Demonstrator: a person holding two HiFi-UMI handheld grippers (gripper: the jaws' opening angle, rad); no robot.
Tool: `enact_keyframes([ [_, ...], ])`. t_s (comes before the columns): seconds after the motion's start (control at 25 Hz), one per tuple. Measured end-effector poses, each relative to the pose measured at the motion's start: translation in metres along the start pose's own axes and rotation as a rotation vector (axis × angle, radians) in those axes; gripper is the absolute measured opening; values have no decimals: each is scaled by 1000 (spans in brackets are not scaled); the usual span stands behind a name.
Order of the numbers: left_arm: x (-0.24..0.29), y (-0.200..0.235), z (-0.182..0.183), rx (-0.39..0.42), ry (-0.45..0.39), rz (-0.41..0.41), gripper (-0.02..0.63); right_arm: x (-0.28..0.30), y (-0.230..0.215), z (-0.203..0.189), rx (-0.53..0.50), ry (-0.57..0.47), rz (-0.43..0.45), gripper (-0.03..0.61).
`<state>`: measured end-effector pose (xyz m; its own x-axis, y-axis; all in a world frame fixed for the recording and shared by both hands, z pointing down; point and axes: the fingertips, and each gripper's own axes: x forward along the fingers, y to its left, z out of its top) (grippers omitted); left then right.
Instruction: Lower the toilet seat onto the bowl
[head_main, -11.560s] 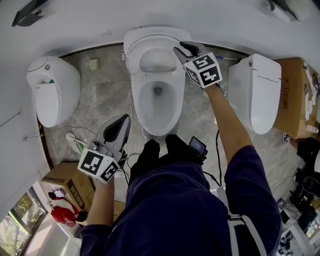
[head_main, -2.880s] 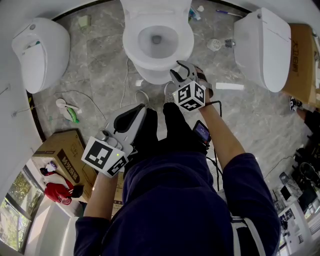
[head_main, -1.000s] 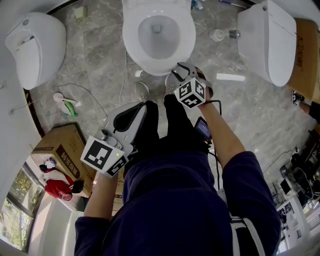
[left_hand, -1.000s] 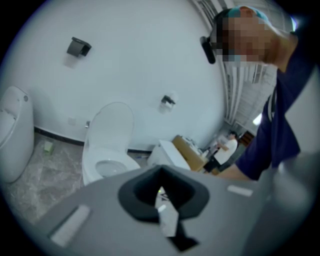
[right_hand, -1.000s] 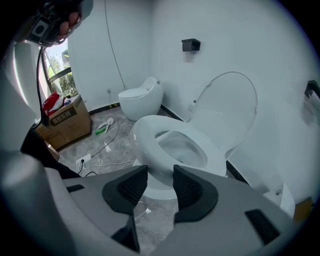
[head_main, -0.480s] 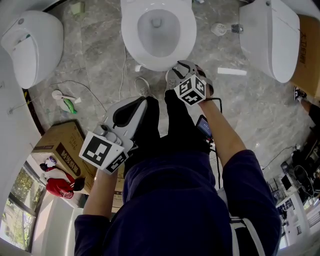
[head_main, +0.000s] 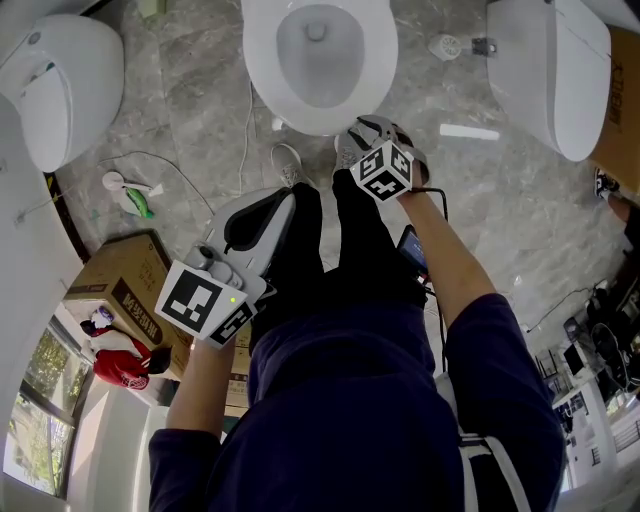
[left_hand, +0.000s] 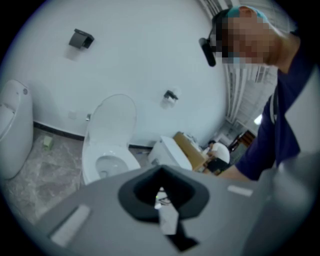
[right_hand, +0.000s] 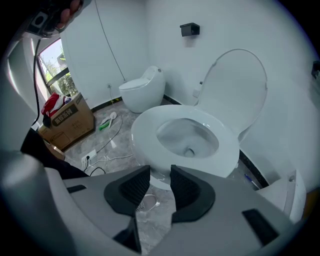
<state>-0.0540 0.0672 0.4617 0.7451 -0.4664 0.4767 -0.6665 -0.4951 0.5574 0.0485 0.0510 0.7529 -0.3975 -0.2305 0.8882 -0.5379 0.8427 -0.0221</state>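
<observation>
The white toilet (head_main: 318, 60) stands at the top of the head view with its seat flat on the bowl. In the right gripper view the seat (right_hand: 150, 135) rings the bowl and the lid (right_hand: 235, 90) stands upright behind it. My right gripper (head_main: 368, 133) hovers just in front of the bowl, over the person's knee. Its jaws (right_hand: 160, 185) are closing with a gap and nothing between them. My left gripper (head_main: 268, 208) is held low by the left leg, shut and holding nothing (left_hand: 162, 176).
A second toilet (head_main: 60, 85) stands at the left and a third (head_main: 545, 70) at the right. A cardboard box (head_main: 110, 290), floor cables (head_main: 180, 165) and a green-and-white item (head_main: 130, 195) lie to the left. A dark device (head_main: 413, 252) hangs at the person's right leg.
Earlier my right gripper was up at the back of the toilet; now it sits low by the bowl's front. Over the last second the toilet has slid up the view.
</observation>
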Motion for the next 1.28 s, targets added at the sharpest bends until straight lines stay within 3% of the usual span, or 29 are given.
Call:
enact_keyframes([
  [1.28, 0, 32, -25, -59, 25, 20, -3, 76, 14, -54, 54, 173, 73, 80],
])
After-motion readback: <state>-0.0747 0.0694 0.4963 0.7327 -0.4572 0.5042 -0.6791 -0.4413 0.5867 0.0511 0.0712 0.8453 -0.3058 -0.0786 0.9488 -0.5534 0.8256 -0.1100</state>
